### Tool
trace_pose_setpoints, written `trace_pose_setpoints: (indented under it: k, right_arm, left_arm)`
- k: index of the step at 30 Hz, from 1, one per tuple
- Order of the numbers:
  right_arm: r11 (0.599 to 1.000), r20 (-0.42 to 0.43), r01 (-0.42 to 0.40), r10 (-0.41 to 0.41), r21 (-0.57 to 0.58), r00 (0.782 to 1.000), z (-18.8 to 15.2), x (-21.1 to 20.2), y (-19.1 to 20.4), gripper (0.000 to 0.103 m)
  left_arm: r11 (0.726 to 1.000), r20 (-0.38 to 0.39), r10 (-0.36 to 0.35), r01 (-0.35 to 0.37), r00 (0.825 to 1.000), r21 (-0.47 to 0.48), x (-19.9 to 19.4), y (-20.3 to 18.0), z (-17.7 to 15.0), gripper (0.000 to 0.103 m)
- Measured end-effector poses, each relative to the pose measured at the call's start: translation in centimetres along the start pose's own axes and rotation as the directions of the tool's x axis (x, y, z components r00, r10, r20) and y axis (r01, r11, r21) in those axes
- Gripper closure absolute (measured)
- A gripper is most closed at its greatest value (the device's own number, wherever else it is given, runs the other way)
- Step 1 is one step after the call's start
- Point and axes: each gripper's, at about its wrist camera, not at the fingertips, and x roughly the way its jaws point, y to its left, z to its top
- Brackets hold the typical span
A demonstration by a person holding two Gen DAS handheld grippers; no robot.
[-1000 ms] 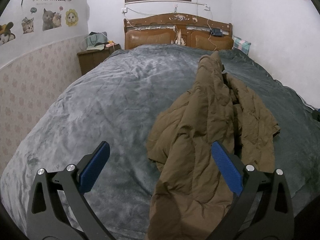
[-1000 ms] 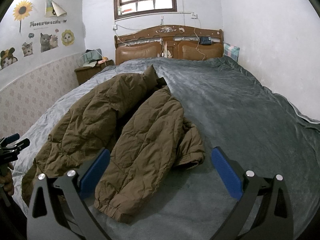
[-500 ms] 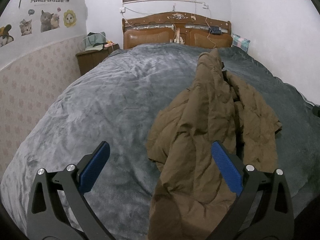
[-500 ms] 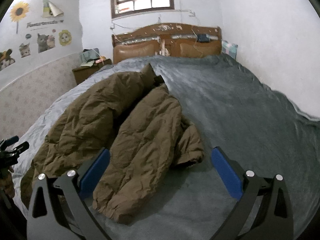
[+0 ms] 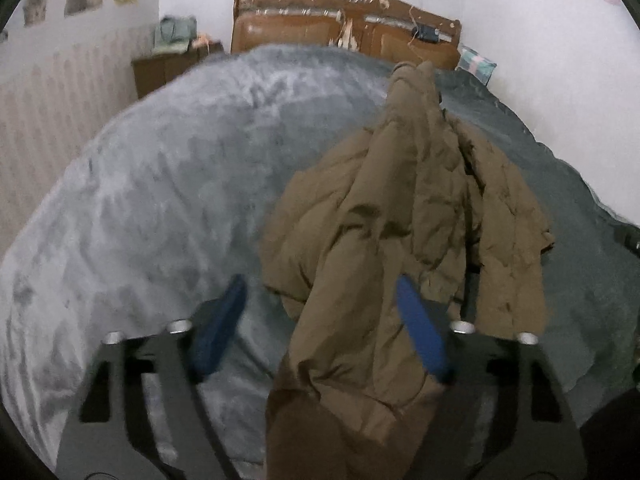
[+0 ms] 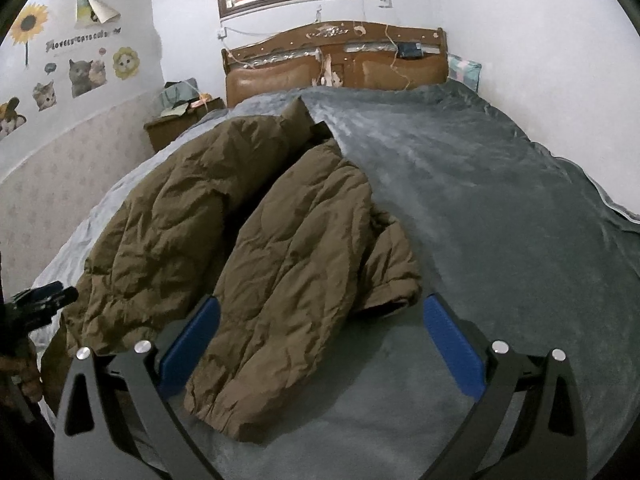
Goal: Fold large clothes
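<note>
A large olive-brown padded jacket (image 5: 400, 220) lies crumpled lengthwise on the grey blanket (image 5: 180, 200), its collar toward the headboard. My left gripper (image 5: 320, 320) hovers over the jacket's near end, and its jaws are closing with a fold of the jacket between them. The left pad (image 5: 224, 320) still stands clear of the cloth. In the right wrist view the jacket (image 6: 280, 248) spreads to the left. My right gripper (image 6: 320, 340) stands open just above its near hem and grips nothing. The left gripper (image 6: 40, 300) shows at the far left edge there.
The grey blanket (image 6: 500, 240) covers the whole bed up to a brown wooden headboard (image 6: 336, 56). A wooden nightstand (image 6: 180, 124) with clutter stands at the back left by the wall. A hand (image 6: 24, 380) is at the left edge. A white wall runs along the right.
My left gripper has dropped toward the jacket's near end and its jaws have drawn closer together around a fold. The right gripper has hardly moved and stays wide.
</note>
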Motion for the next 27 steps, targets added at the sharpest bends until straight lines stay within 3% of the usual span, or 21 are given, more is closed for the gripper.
trace_pose_setpoints:
  k: [1,2,3,4,6,10,16,22,23,26,27]
  right_arm:
    - [1.0,-0.005,-0.001,0.001,-0.003,1.0,-0.1,0.2,0.1,0.002]
    - [1.0,-0.011,-0.004,0.004,0.0,1.0,-0.1,0.4,0.1,0.002]
    - [1.0,-0.01,-0.01,0.01,0.009,1.0,-0.1,0.6,0.1,0.002]
    - [1.0,-0.015,-0.011,0.011,0.012,1.0,-0.1,0.7,0.1,0.002]
    - [1.0,-0.011,-0.019,0.019,0.024,1.0,0.0,0.9,0.3,0.002]
    - [0.999,-0.037,-0.022,0.022,0.023,0.999,-0.1,2.1,1.0,0.002]
    - [0.999,-0.145,-0.024,0.029,0.039,0.989,-1.1,7.0,3.8,0.002]
    - [0.999,-0.22,-0.021,0.029,0.038,0.975,-3.8,11.9,7.2,0.002]
    - [0.998,-0.254,-0.015,0.028,0.055,0.967,-4.3,12.3,7.2,0.006]
    - [0.997,-0.329,0.023,0.005,0.08,0.944,-5.8,14.4,7.2,0.043]
    - [0.997,-0.357,0.033,-0.005,0.073,0.934,-6.4,15.2,7.2,0.047]
  left_arm:
    - [1.0,-0.027,-0.008,0.008,1.0,0.0,0.5,0.1,-0.2,0.061]
    - [1.0,-0.054,-0.018,0.019,0.998,0.005,1.0,0.1,-0.4,0.068]
    - [0.999,-0.079,-0.033,0.034,0.996,0.005,1.5,0.1,-0.5,0.085]
    - [0.999,-0.093,-0.044,0.044,0.995,0.005,1.8,0.1,-0.7,0.095]
    - [0.999,-0.095,-0.047,0.048,0.994,0.006,1.8,0.1,-0.9,0.099]
    - [0.999,-0.036,-0.023,0.021,0.999,-0.047,0.7,1.5,0.0,0.101]
    - [0.986,0.066,0.055,-0.044,0.996,-0.16,-1.1,5.4,1.6,0.101]
    - [0.983,0.082,0.056,-0.04,0.995,-0.181,-1.1,6.2,1.7,0.101]
    - [0.982,0.082,0.057,-0.041,0.995,-0.183,-1.1,6.2,1.5,0.101]
    - [0.981,0.077,0.061,-0.045,0.995,-0.19,-0.8,6.3,1.6,0.101]
    - [0.98,0.073,0.062,-0.047,0.995,-0.192,-0.7,6.3,1.6,0.101]
